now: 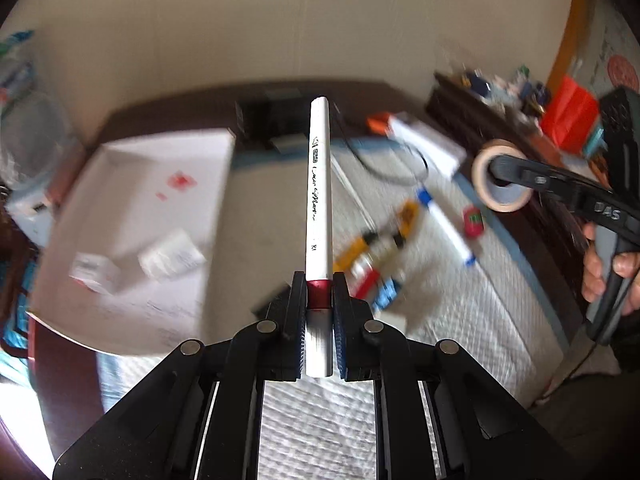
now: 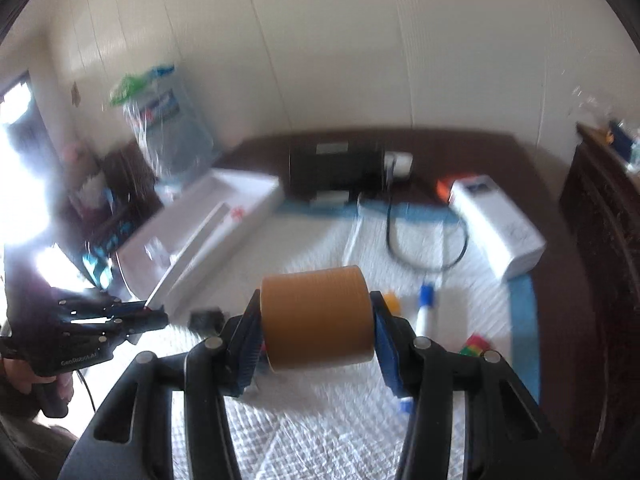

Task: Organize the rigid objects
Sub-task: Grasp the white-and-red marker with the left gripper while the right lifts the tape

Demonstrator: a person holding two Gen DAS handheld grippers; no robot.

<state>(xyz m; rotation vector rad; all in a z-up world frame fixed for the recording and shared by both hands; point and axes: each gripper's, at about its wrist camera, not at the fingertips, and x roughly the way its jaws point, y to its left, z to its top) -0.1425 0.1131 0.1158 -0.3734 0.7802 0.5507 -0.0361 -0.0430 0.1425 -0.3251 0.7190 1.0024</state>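
My left gripper (image 1: 319, 292) is shut on a white marker (image 1: 319, 184) with a red band, held upright above the table. My right gripper (image 2: 316, 320) is shut on a roll of brown tape (image 2: 318, 320), held above the white mat (image 2: 320, 420); the roll also shows in the left wrist view (image 1: 500, 176). A white open box (image 1: 132, 216) lies at the left, with small white packets inside. On the mat lie a blue-capped white marker (image 1: 446, 228), a yellow and black object (image 1: 384, 240), a blue block (image 1: 386, 296) and a red and green cube (image 1: 473, 222).
A black device (image 2: 336, 168) with a cable stands at the back of the mat. A white rectangular box (image 2: 500, 224) lies at the back right. A dark wooden dresser (image 2: 600, 240) stands at the right, and clutter sits at the left by the wall.
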